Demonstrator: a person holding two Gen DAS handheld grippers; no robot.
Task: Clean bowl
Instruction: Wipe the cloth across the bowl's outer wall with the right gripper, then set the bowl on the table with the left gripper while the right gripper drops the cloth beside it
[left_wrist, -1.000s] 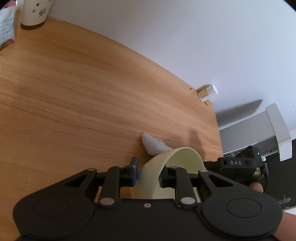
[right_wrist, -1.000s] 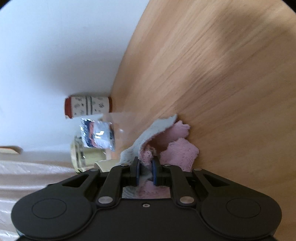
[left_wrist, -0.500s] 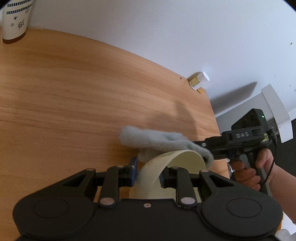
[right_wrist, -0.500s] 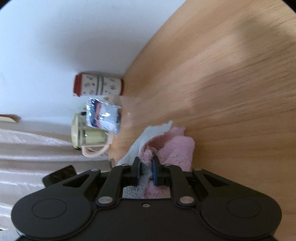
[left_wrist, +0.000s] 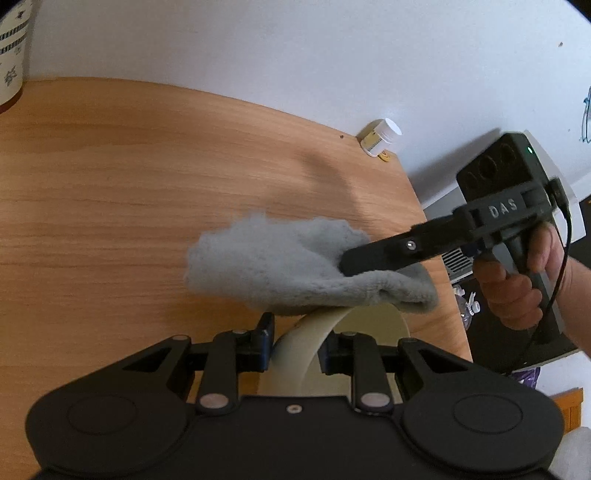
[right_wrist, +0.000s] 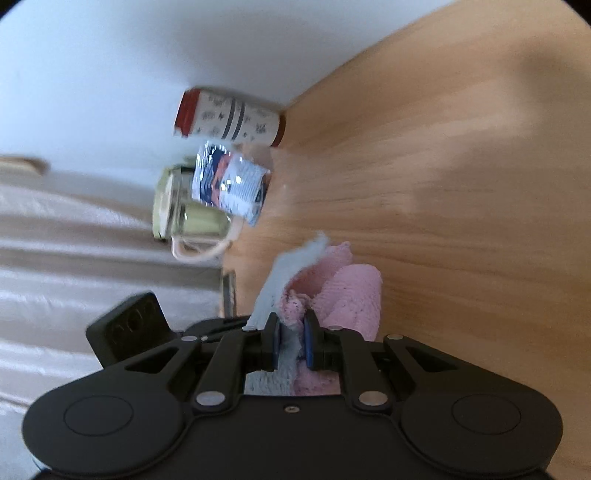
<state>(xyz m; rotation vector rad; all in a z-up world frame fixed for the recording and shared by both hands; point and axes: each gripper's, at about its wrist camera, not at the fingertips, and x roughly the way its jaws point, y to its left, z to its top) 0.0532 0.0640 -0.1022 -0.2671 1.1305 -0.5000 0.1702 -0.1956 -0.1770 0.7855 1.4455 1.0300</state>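
Note:
In the left wrist view, my left gripper (left_wrist: 297, 343) is shut on the rim of a cream bowl (left_wrist: 373, 325), which is tilted on its side just above the wooden table (left_wrist: 147, 184). A fluffy grey cloth (left_wrist: 277, 266) hangs over the bowl's upper rim and hides part of it. My right gripper (left_wrist: 354, 258) holds this cloth from the right, with a person's hand (left_wrist: 517, 284) on its handle. In the right wrist view, the right gripper (right_wrist: 291, 343) is shut on the cloth (right_wrist: 351, 295), which looks pink and pale blue on this side.
A patterned canister with a red lid (right_wrist: 229, 118) stands at the wall, with a foil packet (right_wrist: 232, 184) and a glass mug (right_wrist: 188, 218) beside it. A small white bottle (left_wrist: 380, 138) sits at the table's far corner. The table's edge (left_wrist: 439, 266) runs just right of the bowl.
The right gripper has lifted the cloth off the table and brought it in from the right over the bowl's rim. The bowl stays gripped while the left view has rolled.

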